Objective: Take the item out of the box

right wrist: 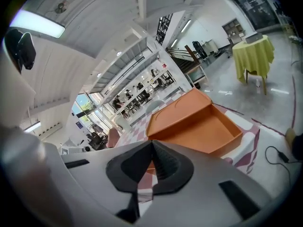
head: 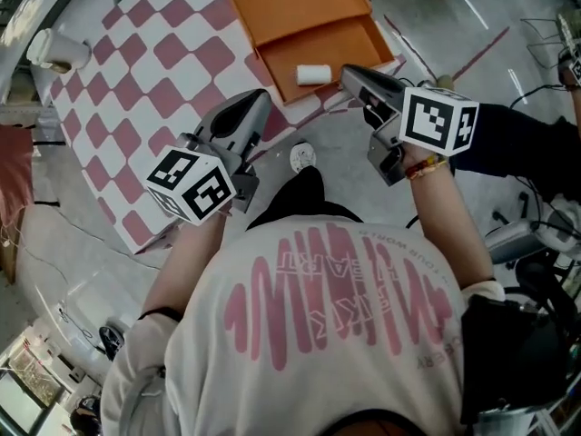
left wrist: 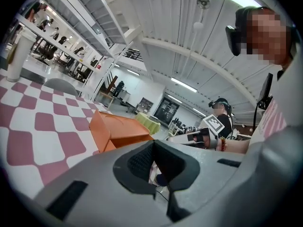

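Checkered counter [head: 163,80] ahead, left tongs [head: 261,98] and right tongs [head: 348,73] both pressed together, empty, roll [head: 314,74] in box [head: 300,7] near the right pair.

The head view looks steeply down from above the person's shoulders onto the orange box [head: 304,21] at the edge of the checked counter [head: 136,89]. The left tongs [head: 260,98] view faces that box low from its near left. The right tongs [head: 349,73] view faces it from close before it. All three views share the box.
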{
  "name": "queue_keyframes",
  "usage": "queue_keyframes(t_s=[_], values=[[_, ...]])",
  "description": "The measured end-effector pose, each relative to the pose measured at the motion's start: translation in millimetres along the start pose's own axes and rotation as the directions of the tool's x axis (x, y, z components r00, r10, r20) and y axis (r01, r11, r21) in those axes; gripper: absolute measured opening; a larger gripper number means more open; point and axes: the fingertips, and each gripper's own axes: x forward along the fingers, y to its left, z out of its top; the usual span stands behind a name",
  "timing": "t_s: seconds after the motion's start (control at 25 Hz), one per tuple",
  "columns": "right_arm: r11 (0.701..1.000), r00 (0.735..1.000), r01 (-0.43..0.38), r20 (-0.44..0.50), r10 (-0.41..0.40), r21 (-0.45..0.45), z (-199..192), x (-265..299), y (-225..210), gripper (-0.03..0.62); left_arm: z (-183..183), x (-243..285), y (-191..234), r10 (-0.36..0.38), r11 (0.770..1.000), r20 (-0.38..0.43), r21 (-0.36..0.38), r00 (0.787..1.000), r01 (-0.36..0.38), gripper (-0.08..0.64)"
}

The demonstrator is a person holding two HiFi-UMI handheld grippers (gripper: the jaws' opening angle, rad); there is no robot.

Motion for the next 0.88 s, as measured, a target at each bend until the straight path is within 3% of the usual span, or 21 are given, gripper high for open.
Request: queue_keyframes(t_s=[0.28,0.4,0.52,0.6,0.72,0.88], values=[[0.992,0.990,0.028,-0.141,-0.011,0.119,2,32,-14,0.014,19,12,22,0.035,0.999,0.019,-0.018,0.999,-0.035,0.007],[0.989,0.977,0.063,-0.210,-0.033,0.136,3,45,-22,0.135,29,17,37,0.050,0.998,0.017,-0.028,0.999,-0.050,0.006],[0.987,0.961,0.088,-0.271,-0.048,0.137,1,57,-30,0.169,33,25,53,0.056,0.998,0.009,-0.030,0.998,-0.056,0.006],[0.985,0.942,0.102,-0.332,-0.051,0.137,-5,63,-34,0.216,36,31,61,0.061,0.998,0.008,-0.036,0.998,-0.061,0.007],[0.982,0.909,0.128,-0.412,-0.060,0.138,-14,68,-38,0.235,43,40,67,0.067,0.997,0.021,-0.042,0.998,-0.066,0.007],[0.971,0.885,0.185,-0.455,-0.097,0.151,-17,80,-44,0.273,47,46,70,0.069,0.997,0.030,-0.045,0.997,-0.068,0.006]])
